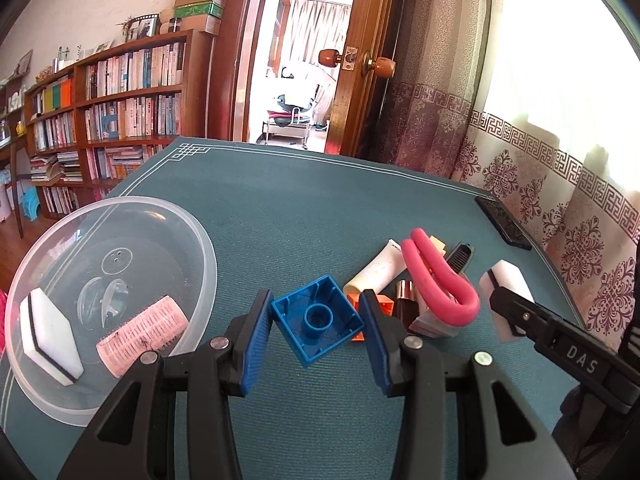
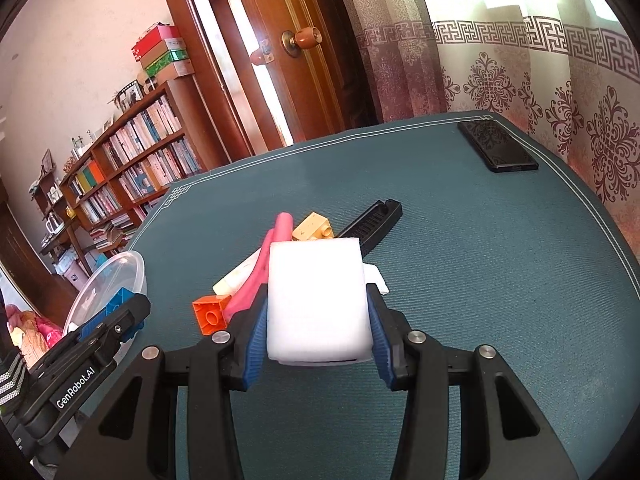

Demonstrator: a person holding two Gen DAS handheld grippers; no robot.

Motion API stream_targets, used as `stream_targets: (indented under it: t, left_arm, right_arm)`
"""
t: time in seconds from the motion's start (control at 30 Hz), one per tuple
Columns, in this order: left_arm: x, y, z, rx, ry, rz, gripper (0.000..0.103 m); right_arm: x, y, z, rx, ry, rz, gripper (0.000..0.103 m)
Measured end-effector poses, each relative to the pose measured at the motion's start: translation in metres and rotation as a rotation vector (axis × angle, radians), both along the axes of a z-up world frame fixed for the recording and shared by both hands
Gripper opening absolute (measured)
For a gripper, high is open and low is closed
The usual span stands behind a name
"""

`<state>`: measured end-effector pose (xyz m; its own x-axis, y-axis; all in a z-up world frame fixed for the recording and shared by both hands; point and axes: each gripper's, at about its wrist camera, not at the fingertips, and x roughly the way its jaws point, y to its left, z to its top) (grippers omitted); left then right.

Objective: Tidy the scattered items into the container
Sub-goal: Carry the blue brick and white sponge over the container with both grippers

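The clear round plastic bowl (image 1: 120, 216) sits at 9 o'clock on the teal table mat (image 1: 320, 208) and already holds 1 white sponge with a black stripe (image 1: 50, 340) and 1 pink hair roller (image 1: 142, 334). The left gripper (image 1: 316, 334) pinches an upturned blue plastic building brick (image 1: 318, 318) between its blue pads, near the bowl's rim. The right gripper (image 2: 316, 336) is clamped on a white foam sponge block (image 2: 316, 300) at 3 o'clock, just beside the pile: a pink foam loop (image 1: 440, 280), white tube (image 1: 378, 270), orange brick (image 2: 210, 314) and black comb (image 2: 372, 224). To do this step well, I judge each load should clear the rim and be over the bowl's middle before release, 1 gripper at a time.
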<state>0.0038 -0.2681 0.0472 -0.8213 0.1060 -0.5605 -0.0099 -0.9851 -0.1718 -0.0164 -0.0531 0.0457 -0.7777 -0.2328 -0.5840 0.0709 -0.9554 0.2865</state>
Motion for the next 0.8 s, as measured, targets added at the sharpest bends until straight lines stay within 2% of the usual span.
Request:
stream_targets:
  t: [0.37,0.8]
  left_arm:
    - [0.004,-0.019,0.012,0.030,0.042,0.055,0.048]
    - [0.008,-0.056,0.026,-0.002,0.112,0.222,0.048]
  right_arm:
    - [-0.003,-0.023,0.010,0.025,0.004,0.037,0.048]
    - [-0.013,-0.087,0.033,0.019,0.053,0.170,0.048]
